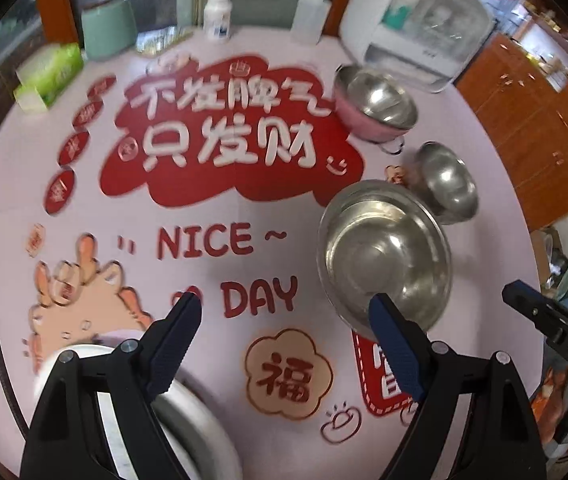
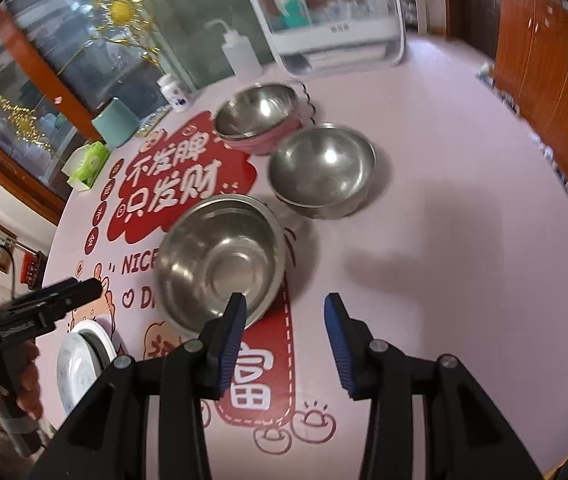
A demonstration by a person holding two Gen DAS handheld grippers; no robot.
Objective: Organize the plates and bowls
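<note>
Three round, shiny stainless-steel bowls (image 2: 221,256) (image 2: 322,168) (image 2: 257,110) are seen at the centre of the right wrist view, the farthest nested in a pink bowl (image 2: 251,146). Both the left gripper (image 1: 284,330) and right gripper (image 2: 284,332) are held apart, nothing clamped.

Three steel bowls (image 2: 219,256) stand upright; white plate (image 2: 77,364) lies apart.

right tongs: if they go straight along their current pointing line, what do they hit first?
Likely the bare pink table cover. The right tongs stand open and empty, aimed just right of the nearest steel bowl; their left finger may clip its rim, depth unclear.
</note>
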